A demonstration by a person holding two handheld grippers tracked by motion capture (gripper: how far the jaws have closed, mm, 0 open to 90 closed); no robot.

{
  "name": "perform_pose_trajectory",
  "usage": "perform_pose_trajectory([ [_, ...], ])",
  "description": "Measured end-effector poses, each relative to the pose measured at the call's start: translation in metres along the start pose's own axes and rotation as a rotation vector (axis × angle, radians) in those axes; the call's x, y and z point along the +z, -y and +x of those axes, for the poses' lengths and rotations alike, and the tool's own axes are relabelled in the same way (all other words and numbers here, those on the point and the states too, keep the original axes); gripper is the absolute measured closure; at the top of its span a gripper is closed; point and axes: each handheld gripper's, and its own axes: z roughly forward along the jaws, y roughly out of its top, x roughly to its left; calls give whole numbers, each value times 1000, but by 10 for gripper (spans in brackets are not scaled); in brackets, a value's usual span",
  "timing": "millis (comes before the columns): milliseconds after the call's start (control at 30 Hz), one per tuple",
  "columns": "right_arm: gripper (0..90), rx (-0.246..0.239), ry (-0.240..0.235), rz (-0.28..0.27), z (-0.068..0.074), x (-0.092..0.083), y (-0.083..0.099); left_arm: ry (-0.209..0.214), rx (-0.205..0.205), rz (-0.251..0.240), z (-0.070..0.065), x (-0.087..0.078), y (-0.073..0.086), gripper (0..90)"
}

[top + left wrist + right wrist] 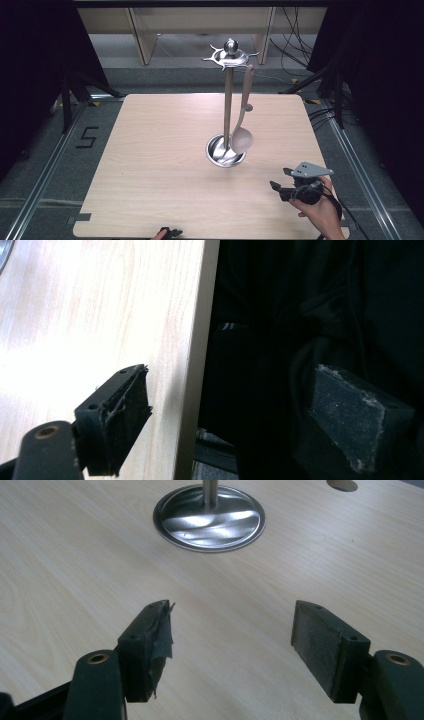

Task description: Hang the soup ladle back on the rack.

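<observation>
The ladle (242, 135) hung from the metal stand (228, 95) mid-table, on a pale wooden table (150, 150) ringed by grey floor and dark curtains. Your right gripper (278, 179) stood spread wide and empty, near the front right of the stand; your left gripper (225, 415) gaped empty at the table's near edge.

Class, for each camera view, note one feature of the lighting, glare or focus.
High view: even light on the table, dark surroundings. Left gripper view: washed-out glare on the wood, its right half nearly black. Right gripper view: wavy bright reflections on the stand's steel base, with the near pads slightly soft.
</observation>
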Motion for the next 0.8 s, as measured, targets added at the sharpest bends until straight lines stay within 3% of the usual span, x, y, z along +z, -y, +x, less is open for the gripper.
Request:
perform_pose_trajectory([
  [167, 332, 40, -3, 15, 4, -4, 7, -2, 0, -5, -1, 0, 1, 150],
  [267, 331, 20, -3, 9, 4, -5, 11, 0, 2, 1, -1, 0, 2, 150],
  [333, 330, 27, -8, 21, 5, -8, 14, 42, 4, 12, 0, 0, 2, 150],
  [367, 330, 56, -2, 26, 8, -9, 16, 11, 9, -2, 0, 0, 2, 150],
  [400, 329, 40, -1, 26, 7, -11, 18, -8, -3, -11, -1, -1, 2, 150],
  [433, 329, 29, -8, 16, 6, -11, 20, -9, -5, -13, -1, -1, 2, 150],
  [500, 324, 56, 2, 26, 9, -15, 25, -5, 2, -6, -1, -1, 2, 150],
  [633, 320, 25, 4, 23, 8, -17, 35, 2, 5, 2, -1, -1, 2, 150],
  [667, 317, 74, -5, 41, 13, -18, 39, 4, 5, 3, -2, -1, 2, 150],
  [767, 311, 42, -15, 41, 14, -18, 45, -1, 4, 2, -1, -1, 2, 150],
  [800, 303, 75, -19, 54, 17, -19, 48, 3, 5, 6, -1, -1, 2, 150],
])
